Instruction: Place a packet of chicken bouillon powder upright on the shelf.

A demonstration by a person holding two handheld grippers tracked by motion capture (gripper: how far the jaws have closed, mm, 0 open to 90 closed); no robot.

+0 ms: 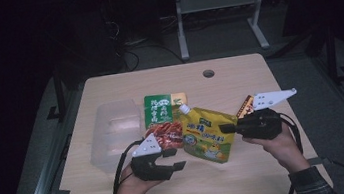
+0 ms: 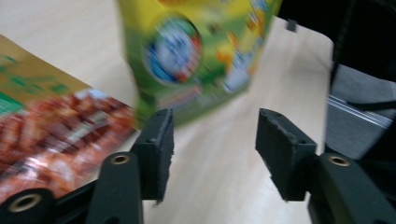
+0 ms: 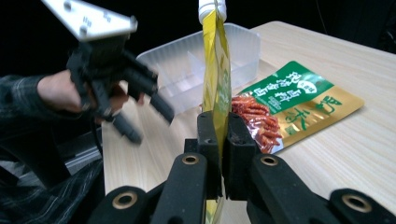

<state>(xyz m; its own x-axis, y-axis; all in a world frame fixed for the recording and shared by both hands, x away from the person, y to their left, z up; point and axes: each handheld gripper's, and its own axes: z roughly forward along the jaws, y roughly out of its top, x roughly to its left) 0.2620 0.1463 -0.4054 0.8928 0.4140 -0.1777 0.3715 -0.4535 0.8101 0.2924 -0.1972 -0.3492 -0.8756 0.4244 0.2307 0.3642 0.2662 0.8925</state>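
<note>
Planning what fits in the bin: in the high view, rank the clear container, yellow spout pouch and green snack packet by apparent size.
1. clear container
2. yellow spout pouch, lifted toward the camera, so unsure against the next
3. green snack packet, partly covered

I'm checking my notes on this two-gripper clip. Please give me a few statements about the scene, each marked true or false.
1. The right gripper is shut on the yellow spout pouch. True.
2. The left gripper holds the green snack packet. False: its jaws are open and hold nothing.
3. The clear plastic container sits left of the packet in the high view. True.
4. The pouch lies inside the container. False: it is held up over the table.
</note>
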